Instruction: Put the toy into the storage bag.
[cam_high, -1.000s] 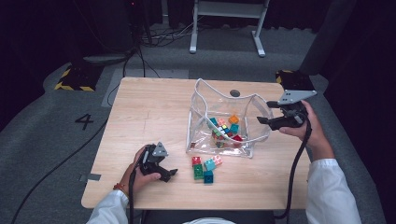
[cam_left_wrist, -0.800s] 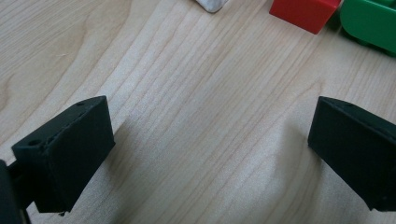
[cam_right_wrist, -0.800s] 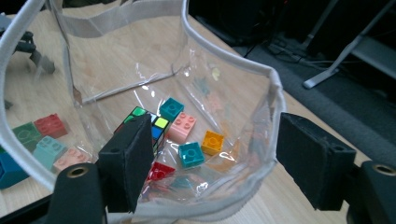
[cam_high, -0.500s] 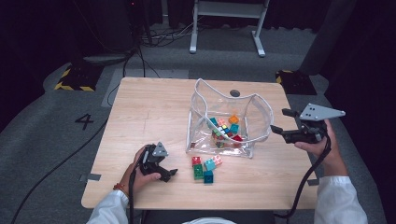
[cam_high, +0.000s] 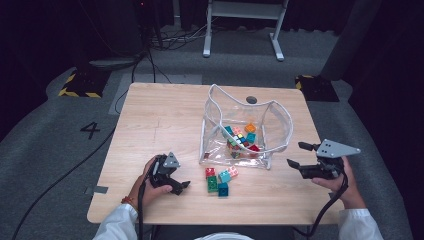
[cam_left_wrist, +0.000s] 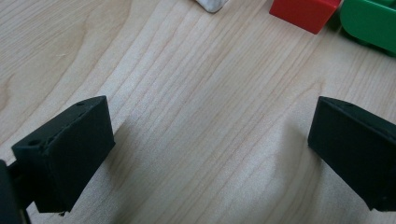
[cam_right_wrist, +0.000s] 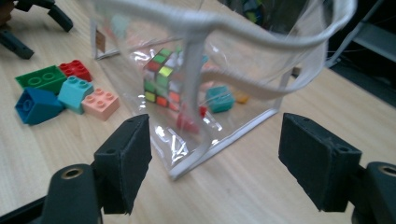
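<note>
A clear plastic bag (cam_high: 272, 131) with a white rim stands open on the wooden table (cam_high: 160, 115). It holds a colour cube (cam_high: 239, 141) and several bricks. Loose bricks (cam_high: 220, 179) lie in front of it. My right gripper (cam_high: 296, 154) hovers to the right of the bag, open, with nothing between its jaws. In the right gripper view, the gripper (cam_right_wrist: 215, 163) looks at the bag's corner (cam_right_wrist: 191, 163) and the cube (cam_right_wrist: 161, 77). My left gripper (cam_high: 182, 187) rests open on the table, left of the loose bricks. In the left gripper view, its jaws (cam_left_wrist: 210, 149) stand wide over bare wood, with a red brick (cam_left_wrist: 306, 11) and a green brick (cam_left_wrist: 371, 23) ahead.
Green (cam_right_wrist: 39, 78), red (cam_right_wrist: 74, 69), teal (cam_right_wrist: 74, 93), pink (cam_right_wrist: 100, 103) and blue (cam_right_wrist: 35, 106) bricks lie left of the bag in the right gripper view. A dark round spot (cam_high: 251, 99) sits on the table behind the bag. Grey floor with cables surrounds the table.
My right gripper has left the bag's right rim and moved right, down and toward the table's front. The left gripper has stayed put.
</note>
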